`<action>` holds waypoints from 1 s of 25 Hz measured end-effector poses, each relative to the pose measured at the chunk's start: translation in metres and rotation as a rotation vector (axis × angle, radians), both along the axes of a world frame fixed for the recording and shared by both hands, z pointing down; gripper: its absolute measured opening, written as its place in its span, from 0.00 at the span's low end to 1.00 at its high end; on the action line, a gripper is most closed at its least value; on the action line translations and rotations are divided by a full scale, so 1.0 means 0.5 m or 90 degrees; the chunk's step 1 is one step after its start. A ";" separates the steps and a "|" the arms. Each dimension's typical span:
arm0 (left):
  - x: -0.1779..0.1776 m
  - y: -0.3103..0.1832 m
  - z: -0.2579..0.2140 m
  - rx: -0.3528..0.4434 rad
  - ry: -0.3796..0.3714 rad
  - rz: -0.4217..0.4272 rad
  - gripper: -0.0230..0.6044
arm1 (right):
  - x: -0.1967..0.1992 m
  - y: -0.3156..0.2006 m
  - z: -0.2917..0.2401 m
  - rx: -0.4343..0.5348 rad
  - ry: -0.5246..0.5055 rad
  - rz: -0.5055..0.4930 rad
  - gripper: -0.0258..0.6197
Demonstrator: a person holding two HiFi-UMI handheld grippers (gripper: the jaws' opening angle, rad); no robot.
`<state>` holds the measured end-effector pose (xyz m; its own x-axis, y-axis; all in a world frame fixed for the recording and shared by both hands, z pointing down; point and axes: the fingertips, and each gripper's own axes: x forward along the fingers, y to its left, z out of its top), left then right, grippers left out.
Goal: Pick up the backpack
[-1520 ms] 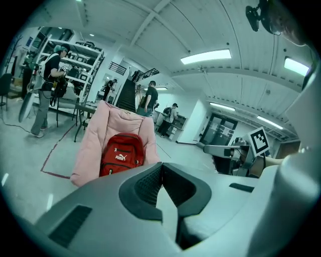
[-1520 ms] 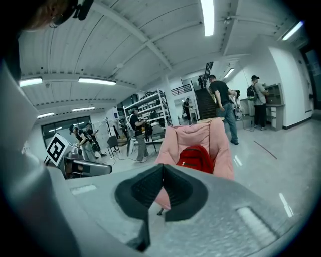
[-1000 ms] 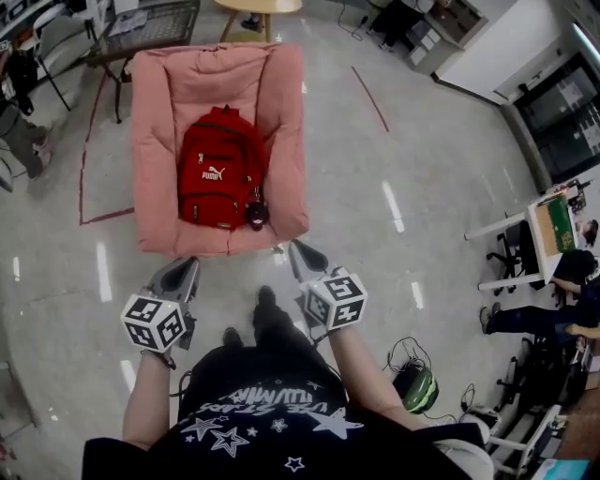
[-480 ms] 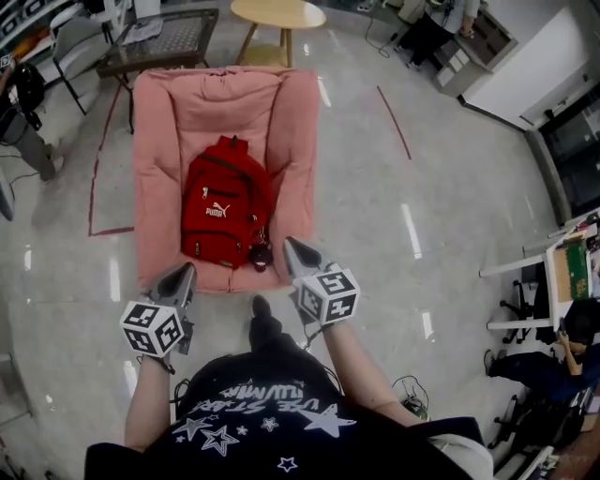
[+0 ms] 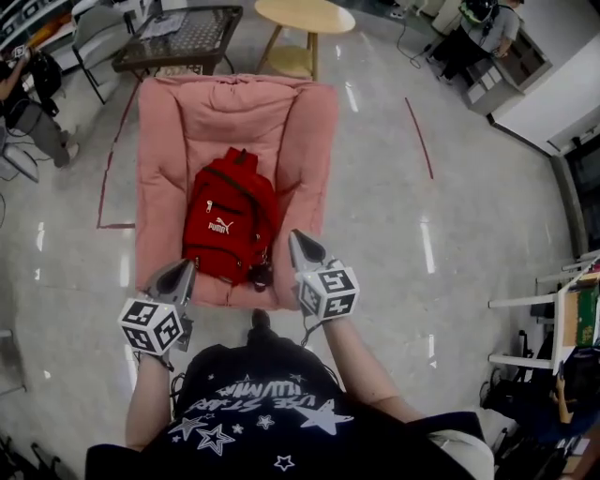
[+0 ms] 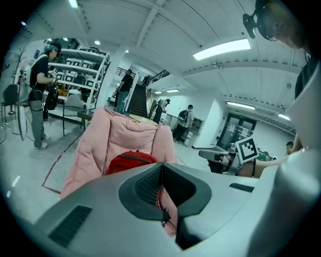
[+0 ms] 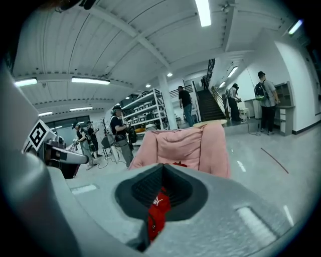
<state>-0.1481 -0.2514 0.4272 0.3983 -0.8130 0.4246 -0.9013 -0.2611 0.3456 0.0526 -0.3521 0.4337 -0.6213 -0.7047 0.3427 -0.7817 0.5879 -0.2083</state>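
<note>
A red backpack (image 5: 228, 217) with a white logo lies on the seat of a pink armchair (image 5: 309, 141), a dark charm hanging at its lower right. My left gripper (image 5: 182, 270) hovers at the chair's front left corner, jaws shut and empty. My right gripper (image 5: 298, 238) is over the chair's front right edge, just right of the backpack, also shut with nothing held. In the left gripper view the backpack (image 6: 131, 160) shows above the shut jaws (image 6: 161, 165). In the right gripper view the backpack (image 7: 156, 211) shows through the gap behind the shut jaws (image 7: 163, 166).
A round wooden table (image 5: 304, 15) and a dark glass-topped table (image 5: 178, 34) stand behind the armchair. People stand at the far left (image 5: 23, 89) and far right (image 5: 478, 28). Red tape lines (image 5: 420, 136) mark the shiny floor. Desks (image 5: 562, 309) sit at the right.
I have walked toward the armchair: chair and backpack came nearer in view, and both shut grippers now reach the chair's front edge, the right one beside the backpack.
</note>
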 end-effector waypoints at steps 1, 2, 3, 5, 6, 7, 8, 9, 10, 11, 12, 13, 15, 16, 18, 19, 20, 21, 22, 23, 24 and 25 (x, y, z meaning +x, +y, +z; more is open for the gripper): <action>0.003 -0.012 0.007 -0.004 -0.002 -0.006 0.05 | 0.000 -0.017 0.010 -0.004 -0.001 -0.007 0.04; 0.005 -0.023 0.013 -0.007 -0.004 -0.011 0.05 | -0.001 -0.032 0.021 -0.009 0.002 -0.015 0.04; 0.007 -0.032 0.018 -0.007 -0.002 -0.015 0.05 | -0.003 -0.045 0.033 -0.013 0.007 -0.022 0.04; 0.008 -0.045 0.018 0.001 0.006 -0.020 0.05 | -0.015 -0.063 0.059 -0.023 0.021 -0.036 0.04; 0.008 -0.053 0.017 0.003 0.007 -0.020 0.05 | -0.022 -0.072 0.074 -0.030 0.027 -0.041 0.04; 0.008 -0.064 0.018 0.003 0.002 -0.017 0.05 | -0.029 -0.086 0.088 -0.039 0.033 -0.044 0.04; 0.007 -0.081 0.023 0.000 -0.006 -0.014 0.05 | -0.035 -0.103 0.103 -0.049 0.036 -0.046 0.04; 0.005 -0.101 0.030 -0.004 -0.013 -0.010 0.05 | -0.042 -0.122 0.118 -0.061 0.038 -0.048 0.05; 0.001 -0.122 0.040 -0.009 -0.015 -0.007 0.05 | -0.052 -0.141 0.133 -0.073 0.039 -0.052 0.15; -0.006 -0.142 0.050 -0.013 -0.011 -0.004 0.05 | -0.063 -0.157 0.148 -0.085 0.042 -0.056 0.18; -0.015 -0.158 0.060 -0.018 -0.002 -0.002 0.05 | -0.076 -0.171 0.161 -0.093 0.047 -0.060 0.18; -0.024 -0.173 0.072 -0.024 0.006 0.001 0.05 | -0.089 -0.182 0.174 -0.099 0.055 -0.064 0.22; -0.044 -0.205 0.099 -0.039 0.014 0.013 0.05 | -0.116 -0.201 0.203 -0.111 0.073 -0.073 0.41; -0.055 -0.225 0.114 -0.046 0.016 0.019 0.05 | -0.129 -0.214 0.217 -0.117 0.079 -0.075 0.46; -0.080 -0.274 0.140 -0.055 0.019 0.030 0.05 | -0.156 -0.248 0.245 -0.126 0.087 -0.071 0.55; -0.095 -0.301 0.150 -0.056 0.020 0.034 0.05 | -0.171 -0.267 0.260 -0.129 0.096 -0.067 0.61; -0.115 -0.331 0.159 -0.056 0.020 0.038 0.05 | -0.188 -0.288 0.276 -0.132 0.109 -0.062 0.66; -0.137 -0.363 0.168 -0.055 0.020 0.043 0.05 | -0.209 -0.311 0.292 -0.135 0.126 -0.058 0.70; -0.161 -0.395 0.178 -0.057 0.020 0.050 0.05 | -0.232 -0.334 0.309 -0.142 0.143 -0.054 0.74; -0.183 -0.426 0.189 -0.061 0.023 0.059 0.05 | -0.252 -0.355 0.327 -0.152 0.159 -0.051 0.75; -0.200 -0.454 0.204 -0.067 0.026 0.069 0.05 | -0.269 -0.373 0.346 -0.161 0.175 -0.048 0.75; -0.214 -0.479 0.221 -0.074 0.030 0.079 0.05 | -0.283 -0.392 0.365 -0.165 0.191 -0.047 0.75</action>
<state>-0.2550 -0.4910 0.5377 0.5149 -0.7026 0.4912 -0.8464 -0.3259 0.4211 -0.0888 -0.5479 0.6160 -0.5121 -0.5287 0.6769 -0.7883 0.6022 -0.1260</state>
